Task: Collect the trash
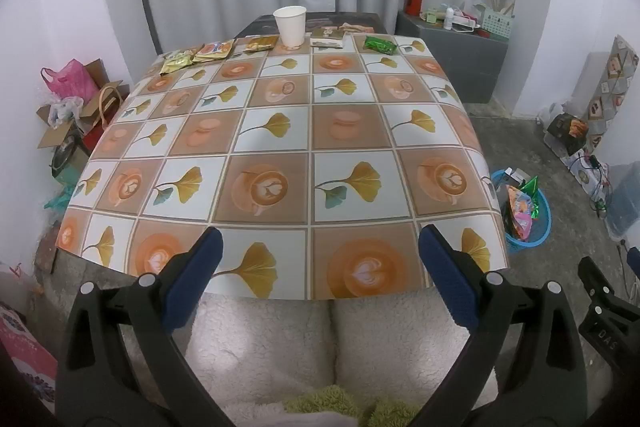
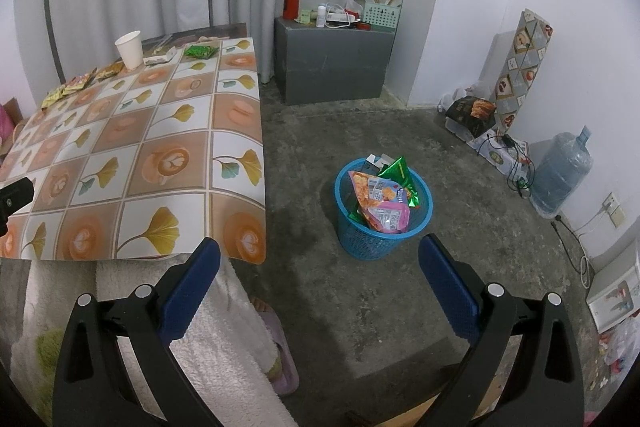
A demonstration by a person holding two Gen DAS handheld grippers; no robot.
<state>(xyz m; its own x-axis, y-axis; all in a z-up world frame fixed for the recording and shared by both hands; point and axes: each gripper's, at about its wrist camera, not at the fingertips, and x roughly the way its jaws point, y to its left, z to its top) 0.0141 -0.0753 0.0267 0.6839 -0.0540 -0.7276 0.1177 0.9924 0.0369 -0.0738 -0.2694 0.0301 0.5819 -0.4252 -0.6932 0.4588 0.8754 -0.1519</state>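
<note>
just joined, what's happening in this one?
Trash pickup, between grabs. A seated person holds both grippers open and empty: the left gripper over the near table edge, the right gripper toward the floor near the blue basket, which already holds wrappers. A paper cup and several snack packets, including a green one, remain along the table's far edge.

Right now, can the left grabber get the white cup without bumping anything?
Probably yes, with a long reach. The left gripper is open and empty at the near table edge; the white cup stands upright at the far edge. Only bare tablecloth lies between, wrappers beside it.
</note>
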